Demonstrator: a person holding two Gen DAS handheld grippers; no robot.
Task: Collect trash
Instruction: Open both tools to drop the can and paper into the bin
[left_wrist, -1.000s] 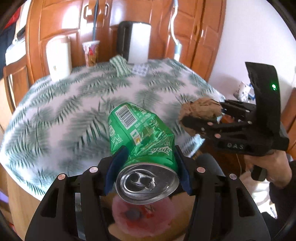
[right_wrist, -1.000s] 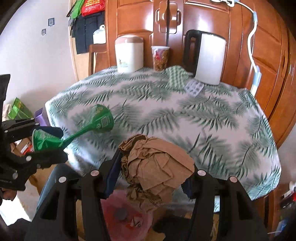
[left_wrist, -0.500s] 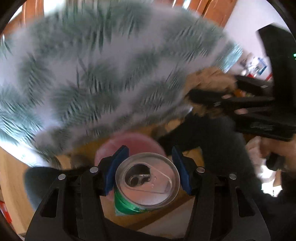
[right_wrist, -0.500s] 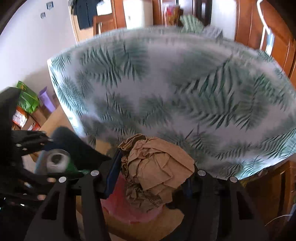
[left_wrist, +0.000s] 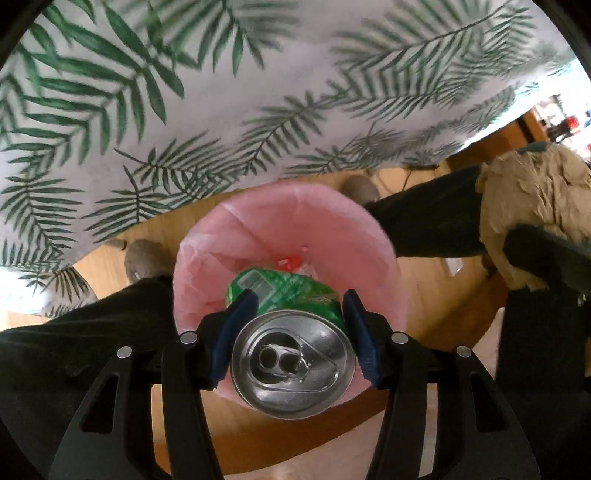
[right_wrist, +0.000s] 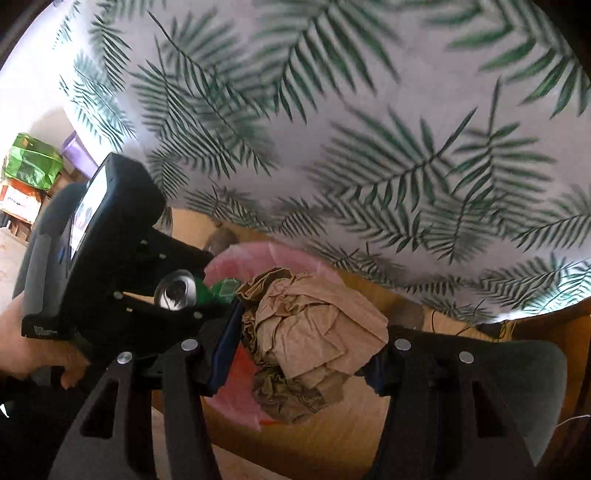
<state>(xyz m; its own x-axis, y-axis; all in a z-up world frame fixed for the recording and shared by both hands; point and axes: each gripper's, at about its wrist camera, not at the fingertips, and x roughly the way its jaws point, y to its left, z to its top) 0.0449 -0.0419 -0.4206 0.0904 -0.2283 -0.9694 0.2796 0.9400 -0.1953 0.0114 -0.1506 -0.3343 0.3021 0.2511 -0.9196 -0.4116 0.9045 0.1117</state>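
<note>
While the left gripper (left_wrist: 291, 332) clamps the light, dented can (left_wrist: 291, 354) across its sides over the pink bin (left_wrist: 295, 221), the right gripper (right_wrist: 303, 347) squeezes soft crumpled paper (right_wrist: 314, 332) — both featherweight, easily crushed.

Green, pink and brown against a leaf-print cloth

We see a crushed green can (left_wrist: 291, 295) with a silver top, gripped between blue pads (left_wrist: 236, 328) on the black left gripper (left_wrist: 293, 332), over a bin lined with a pale pink bag (left_wrist: 295, 221); something red and white lies far inside it. The black right gripper (right_wrist: 303, 354) clamps a crumpled tan-brown paper wad (right_wrist: 314, 332). Far behind both, the tablecloth (left_wrist: 258, 74) is white with dark green palm fronds. We note the honey-brown wooden floor (left_wrist: 436, 280), black trouser legs (left_wrist: 74, 350), and on the far left a bright green bag (right_wrist: 31, 162) beside a purple container (right_wrist: 77, 151).
</note>
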